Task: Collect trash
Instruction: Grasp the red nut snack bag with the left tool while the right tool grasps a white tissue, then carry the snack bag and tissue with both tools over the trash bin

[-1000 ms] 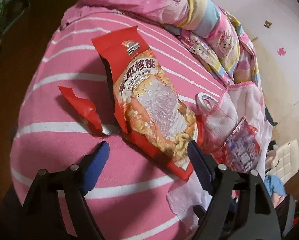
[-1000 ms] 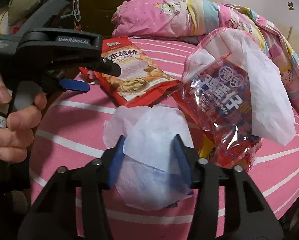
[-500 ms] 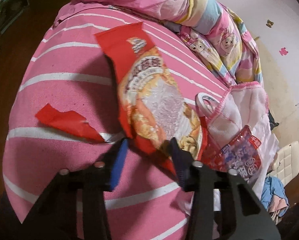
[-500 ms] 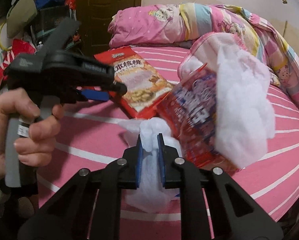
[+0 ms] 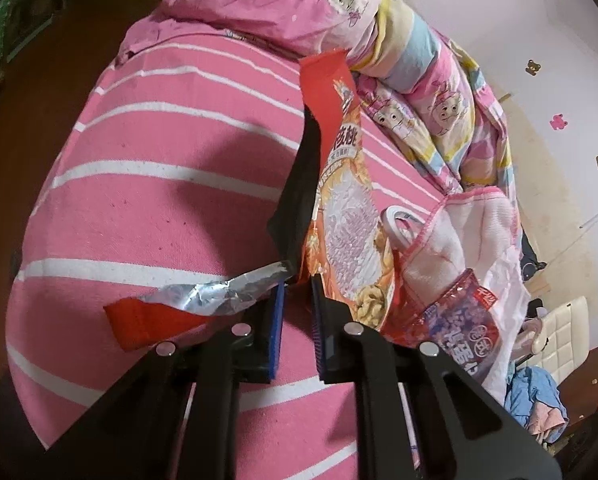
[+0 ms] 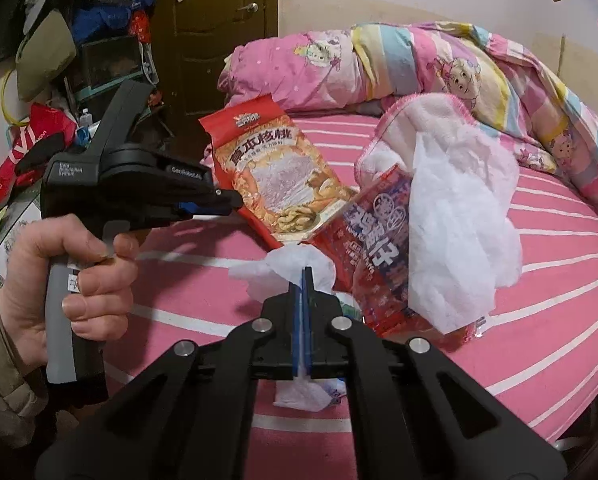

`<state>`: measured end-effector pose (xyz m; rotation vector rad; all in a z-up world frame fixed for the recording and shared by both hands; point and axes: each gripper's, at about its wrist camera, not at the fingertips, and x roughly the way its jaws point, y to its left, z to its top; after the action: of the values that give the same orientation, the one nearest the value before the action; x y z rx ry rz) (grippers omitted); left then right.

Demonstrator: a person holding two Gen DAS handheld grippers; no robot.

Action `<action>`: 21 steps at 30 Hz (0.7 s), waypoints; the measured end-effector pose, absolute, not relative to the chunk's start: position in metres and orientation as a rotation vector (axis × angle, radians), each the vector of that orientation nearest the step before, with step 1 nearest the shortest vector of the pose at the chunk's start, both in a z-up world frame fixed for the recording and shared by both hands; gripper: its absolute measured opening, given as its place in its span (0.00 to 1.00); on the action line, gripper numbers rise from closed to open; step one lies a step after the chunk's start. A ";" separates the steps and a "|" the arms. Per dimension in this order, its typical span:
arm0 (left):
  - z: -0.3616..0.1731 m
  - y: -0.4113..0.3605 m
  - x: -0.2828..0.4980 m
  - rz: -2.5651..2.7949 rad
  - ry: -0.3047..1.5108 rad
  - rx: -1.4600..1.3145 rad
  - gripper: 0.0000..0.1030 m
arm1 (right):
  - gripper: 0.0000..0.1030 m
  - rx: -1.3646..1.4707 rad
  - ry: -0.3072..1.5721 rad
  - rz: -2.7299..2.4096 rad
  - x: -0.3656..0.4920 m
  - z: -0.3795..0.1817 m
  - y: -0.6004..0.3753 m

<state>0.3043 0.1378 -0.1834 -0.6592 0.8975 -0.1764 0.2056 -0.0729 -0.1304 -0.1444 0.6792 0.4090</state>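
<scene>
A red walnut snack bag stands tilted up off the pink striped bed. Its lower edge sits between the closing jaws of my left gripper, whose pads pinch it. A torn red and silver strip hangs off the bag beside the left finger. My right gripper is shut on a crumpled white tissue. Just right of it, a red see-through snack wrapper and a second white tissue lean on a pink-edged white cloth.
A rolled cartoon quilt fills the back of the bed. A tape roll lies by the cloth. A person's hand holds the left gripper. A door and piled clutter stand at the left; a white chair stands beyond the bed's edge.
Both grippers went from open to shut. The left closed on the snack bag's edge and tipped it up; the right closed on the tissue and rose a little.
</scene>
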 end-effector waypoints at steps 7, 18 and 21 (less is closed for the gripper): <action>-0.164 0.153 0.278 -0.174 0.830 -0.673 0.12 | 0.02 -0.120 0.632 0.416 0.194 -0.110 -0.077; -0.129 0.165 0.221 -0.160 0.744 -0.717 0.12 | 0.02 -0.135 0.545 0.419 0.158 -0.071 -0.086; -0.122 0.165 0.208 -0.148 0.742 -0.729 0.12 | 0.02 -0.128 0.526 0.410 0.146 -0.060 -0.096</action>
<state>0.2080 0.1646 -0.1224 -0.7293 0.7422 -0.1483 0.1464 -0.0956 -0.0599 -0.1279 0.5264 0.4096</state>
